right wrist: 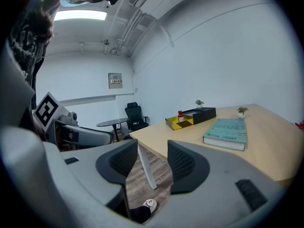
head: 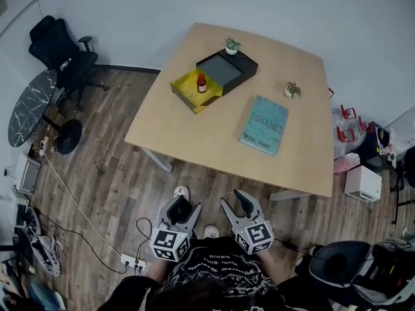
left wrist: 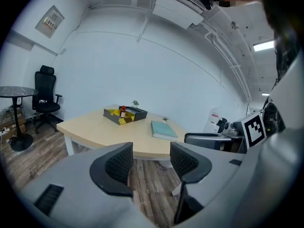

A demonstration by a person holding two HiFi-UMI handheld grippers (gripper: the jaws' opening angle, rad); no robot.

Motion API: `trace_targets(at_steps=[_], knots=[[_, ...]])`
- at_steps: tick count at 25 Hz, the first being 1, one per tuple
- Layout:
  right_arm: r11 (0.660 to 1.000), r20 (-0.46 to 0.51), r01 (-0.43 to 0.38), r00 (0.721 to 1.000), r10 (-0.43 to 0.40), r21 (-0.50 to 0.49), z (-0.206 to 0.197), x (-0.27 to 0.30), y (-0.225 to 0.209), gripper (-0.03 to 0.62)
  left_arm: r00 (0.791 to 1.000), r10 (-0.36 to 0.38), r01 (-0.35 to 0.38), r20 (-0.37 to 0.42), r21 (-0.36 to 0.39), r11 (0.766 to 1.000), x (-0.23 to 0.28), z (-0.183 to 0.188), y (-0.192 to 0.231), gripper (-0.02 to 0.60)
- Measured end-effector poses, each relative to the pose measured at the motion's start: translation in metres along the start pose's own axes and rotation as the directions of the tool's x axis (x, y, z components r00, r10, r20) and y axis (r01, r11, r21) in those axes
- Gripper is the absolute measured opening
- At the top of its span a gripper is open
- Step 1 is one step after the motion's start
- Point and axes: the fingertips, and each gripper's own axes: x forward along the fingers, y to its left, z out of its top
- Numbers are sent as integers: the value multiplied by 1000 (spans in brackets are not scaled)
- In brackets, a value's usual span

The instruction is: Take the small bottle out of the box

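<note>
A small bottle [head: 201,83] with a red cap stands upright in the yellow-lined box [head: 190,91], whose black lid [head: 227,69] lies next to it, far across the wooden table [head: 194,128]. The bottle [left wrist: 123,111] and the box [left wrist: 115,116] are small and distant in the left gripper view, and the bottle [right wrist: 180,114] in its box [right wrist: 183,122] is as distant in the right gripper view. My left gripper [head: 183,212] and right gripper [head: 235,204] hang side by side close to my body, short of the table's near edge. Both are open with nothing between the jaws.
A teal book [head: 264,125] lies on the table's right half. Two tiny potted plants [head: 231,45] [head: 293,90] stand near the far side. A black office chair [head: 62,52] and a round dark table [head: 29,105] are at the left. Cables and a power strip [head: 133,262] lie on the wooden floor.
</note>
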Motion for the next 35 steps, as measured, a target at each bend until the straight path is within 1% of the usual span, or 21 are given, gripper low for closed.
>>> trace_targets(at_steps=[6,9,17,20,24,30,33,35], knots=[[1000,-6,25,1000,-25,0,15,49,-12,209,998,-50,50,-23,4,999,36,19,36,250],[999,2,45,999,-45,15,23,79,-20,209,996,-86,87,-35,21,996,57,32,56,250],[990,18,133,991,-133,36,52,146,-39,209,981,-189,190,-34,52,980,114,79,105,250],[985,16,169,985,-169,34,61,167,-40,209,977,-208,209,-38,56,976,125,91,129,249],[983,-4,184,983,-184,11,66,193,-36,209,970,-238,240,-43,61,969,137,104,156,249],[968,31,246,968,-247,49,82,227,-41,209,964,-262,264,-33,93,960,154,128,191,249],[963,41,264,963,-266,51,89,241,-42,209,961,-275,277,-28,102,956,161,136,203,249],[961,47,270,961,-273,58,92,248,-43,209,962,-271,272,-27,103,957,165,139,211,249]])
